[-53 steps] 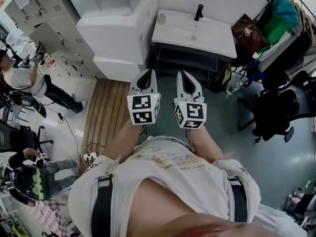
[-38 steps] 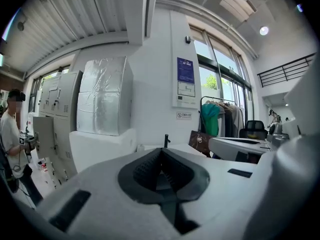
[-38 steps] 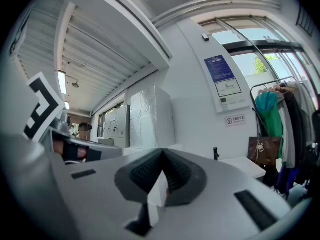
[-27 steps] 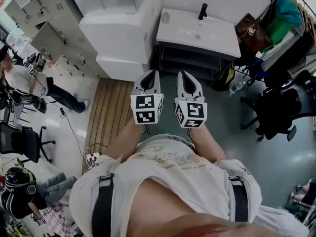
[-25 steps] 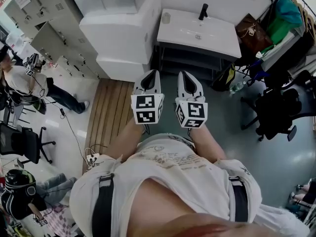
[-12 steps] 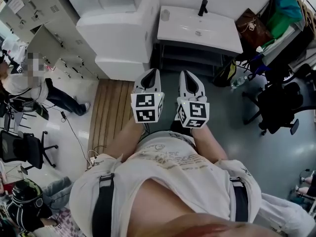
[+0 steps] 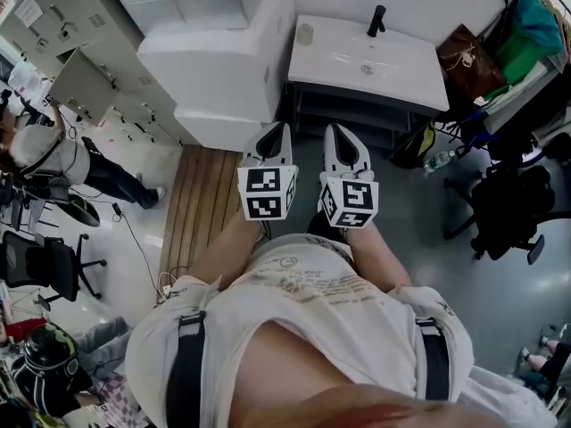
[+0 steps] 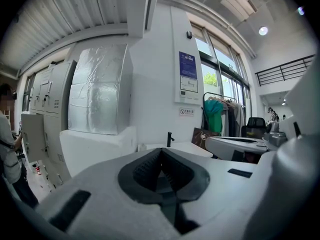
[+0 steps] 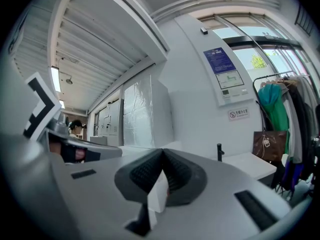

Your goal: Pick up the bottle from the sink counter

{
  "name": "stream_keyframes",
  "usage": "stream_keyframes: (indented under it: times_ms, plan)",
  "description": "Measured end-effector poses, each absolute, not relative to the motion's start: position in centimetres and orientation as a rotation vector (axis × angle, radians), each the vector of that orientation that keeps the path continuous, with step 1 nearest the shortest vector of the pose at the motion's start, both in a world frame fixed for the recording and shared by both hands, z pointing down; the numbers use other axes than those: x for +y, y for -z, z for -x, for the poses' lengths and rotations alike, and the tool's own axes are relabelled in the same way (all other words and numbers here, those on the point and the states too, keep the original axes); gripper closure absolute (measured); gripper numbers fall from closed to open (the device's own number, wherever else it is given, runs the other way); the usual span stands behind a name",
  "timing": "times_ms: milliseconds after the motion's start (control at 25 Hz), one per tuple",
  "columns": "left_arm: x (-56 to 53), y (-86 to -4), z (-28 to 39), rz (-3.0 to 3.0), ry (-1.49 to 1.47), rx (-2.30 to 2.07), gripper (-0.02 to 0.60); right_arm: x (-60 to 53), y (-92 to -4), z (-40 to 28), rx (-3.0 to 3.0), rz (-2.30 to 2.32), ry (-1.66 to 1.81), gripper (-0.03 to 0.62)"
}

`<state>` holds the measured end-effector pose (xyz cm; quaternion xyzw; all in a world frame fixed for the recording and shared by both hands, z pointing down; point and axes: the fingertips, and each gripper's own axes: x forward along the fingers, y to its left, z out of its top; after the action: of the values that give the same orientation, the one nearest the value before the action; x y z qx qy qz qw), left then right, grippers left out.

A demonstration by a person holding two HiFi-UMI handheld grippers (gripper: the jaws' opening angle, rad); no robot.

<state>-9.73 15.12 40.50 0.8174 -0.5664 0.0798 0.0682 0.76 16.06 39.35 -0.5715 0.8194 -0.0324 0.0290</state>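
A small pale bottle (image 7: 305, 34) stands on the far left corner of the white sink counter (image 7: 401, 69), left of the black faucet (image 7: 377, 20). I hold both grippers side by side in front of my chest, well short of the counter and pointing toward it. My left gripper (image 7: 277, 126) is shut and empty. To its right, my right gripper (image 7: 335, 128) is also shut with nothing in it. In the left gripper view the closed jaw tips (image 8: 161, 150) meet below the distant faucet (image 8: 170, 138), with the bottle (image 8: 141, 147) tiny beside it.
A large white unit (image 7: 223, 61) stands left of the counter, with grey lockers (image 7: 80, 25) further left. A slatted wooden mat (image 7: 201, 208) lies on the floor. A brown bag (image 7: 468, 56), hanging clothes and a black chair (image 7: 504, 208) crowd the right. A person (image 7: 45, 150) stands at the left.
The view has shifted a little, so the sink counter sits slightly lower and further right in the frame. Both grippers stay shut and together. The person at the left has moved.
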Motion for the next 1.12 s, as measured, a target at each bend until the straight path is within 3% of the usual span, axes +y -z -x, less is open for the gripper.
stream_keyframes:
  times_ms: [1120]
  plan:
    - [-5.4, -38.9, 1.4, -2.400, -0.254, -1.800, 0.561, -4.9, -37.9, -8.2, 2.609, 1.619, 0.124, 0.569]
